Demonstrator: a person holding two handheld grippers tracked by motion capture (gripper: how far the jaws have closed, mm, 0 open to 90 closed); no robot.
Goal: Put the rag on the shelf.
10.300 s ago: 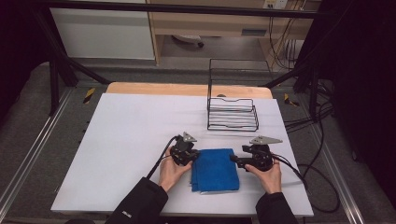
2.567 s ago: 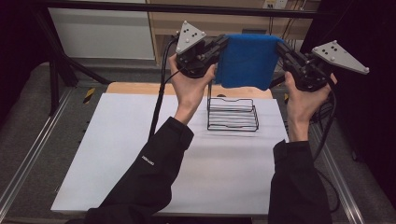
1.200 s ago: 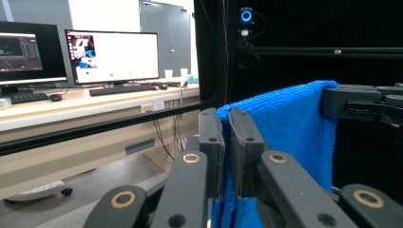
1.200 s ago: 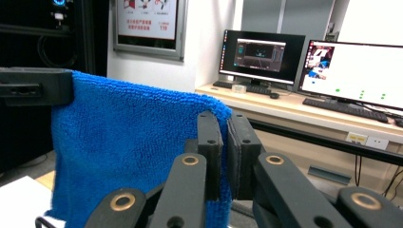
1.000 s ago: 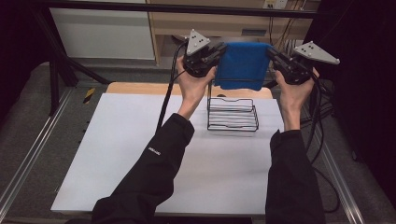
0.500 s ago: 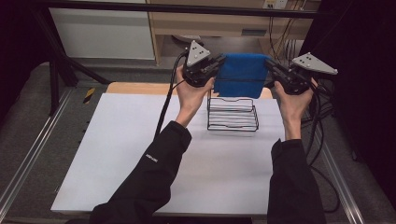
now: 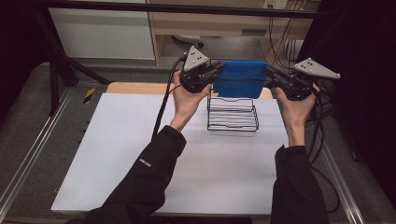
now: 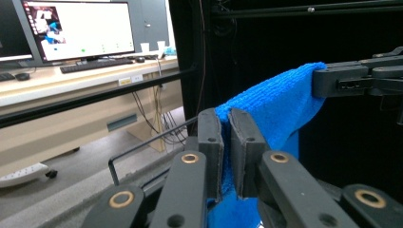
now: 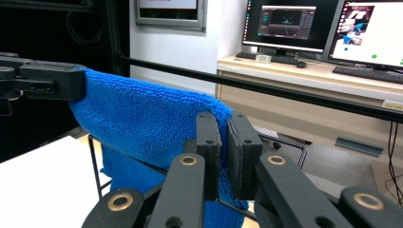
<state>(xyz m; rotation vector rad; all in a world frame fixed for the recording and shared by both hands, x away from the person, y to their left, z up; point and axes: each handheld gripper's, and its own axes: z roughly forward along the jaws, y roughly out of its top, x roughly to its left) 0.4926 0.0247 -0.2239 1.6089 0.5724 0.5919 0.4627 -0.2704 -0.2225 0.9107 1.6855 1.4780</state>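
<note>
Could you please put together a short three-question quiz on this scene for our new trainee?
1. True or false: the blue towel lies flat on the table.
2. What is the left gripper shut on?
3. The wire rack stands: A) under the towel, B) on the floor, C) in front of the person's elbows.

Key: 1 false, it is held up, stretched between the left gripper and the right gripper; 2 the towel; 3 A.

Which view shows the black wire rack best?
High view: the whole wire rack stands on the white table under the blue towel. Left gripper view catches one top bar; right gripper view shows a few wires behind the towel.
</note>
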